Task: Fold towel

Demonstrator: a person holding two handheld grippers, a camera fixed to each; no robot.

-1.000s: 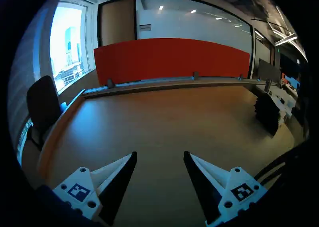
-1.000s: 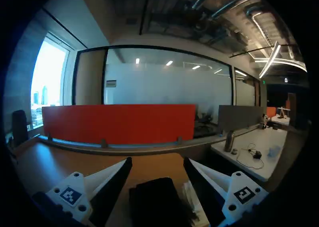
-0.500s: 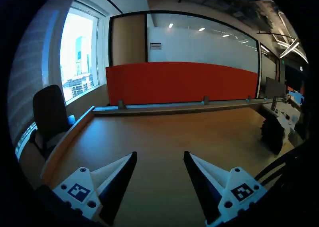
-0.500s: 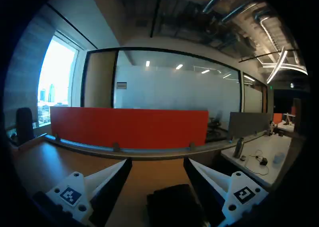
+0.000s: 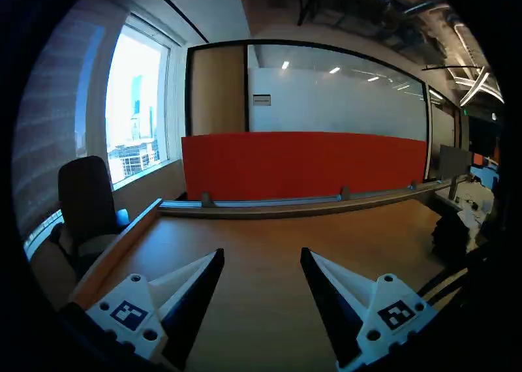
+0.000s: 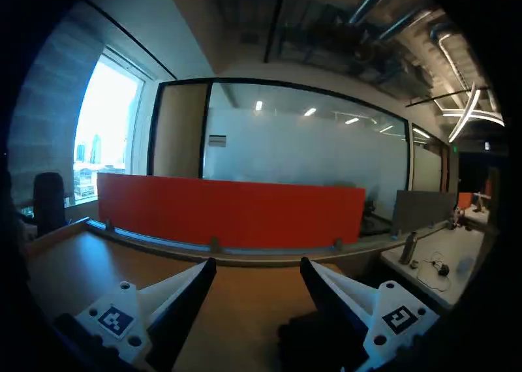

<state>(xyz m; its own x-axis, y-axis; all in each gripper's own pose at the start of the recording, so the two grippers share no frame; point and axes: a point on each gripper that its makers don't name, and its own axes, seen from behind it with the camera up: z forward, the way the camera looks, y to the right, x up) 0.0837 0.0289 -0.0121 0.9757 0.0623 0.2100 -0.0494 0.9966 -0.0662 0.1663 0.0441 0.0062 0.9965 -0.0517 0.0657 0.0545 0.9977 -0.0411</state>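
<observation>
My left gripper (image 5: 261,253) stands open over the bare wooden table (image 5: 274,235), nothing between its fingers. A dark pile of cloth, apparently the towel (image 5: 452,233), sits at the table's right end, far from the left gripper. My right gripper (image 6: 258,262) is also open and holds nothing. The same dark towel (image 6: 312,338) lies low in the right gripper view, just under and beside the right finger (image 6: 346,300), partly hidden by it. No finger touches the cloth.
A red divider panel (image 5: 300,163) runs along the table's far edge. A black office chair (image 5: 85,199) stands at the left by the window. A neighbouring white desk (image 6: 434,264) with a bottle and cables lies to the right.
Both views have tilted upward, showing more wall and ceiling. In the right gripper view the dark towel has slid from between the fingers toward the lower right. Both grippers stayed open.
</observation>
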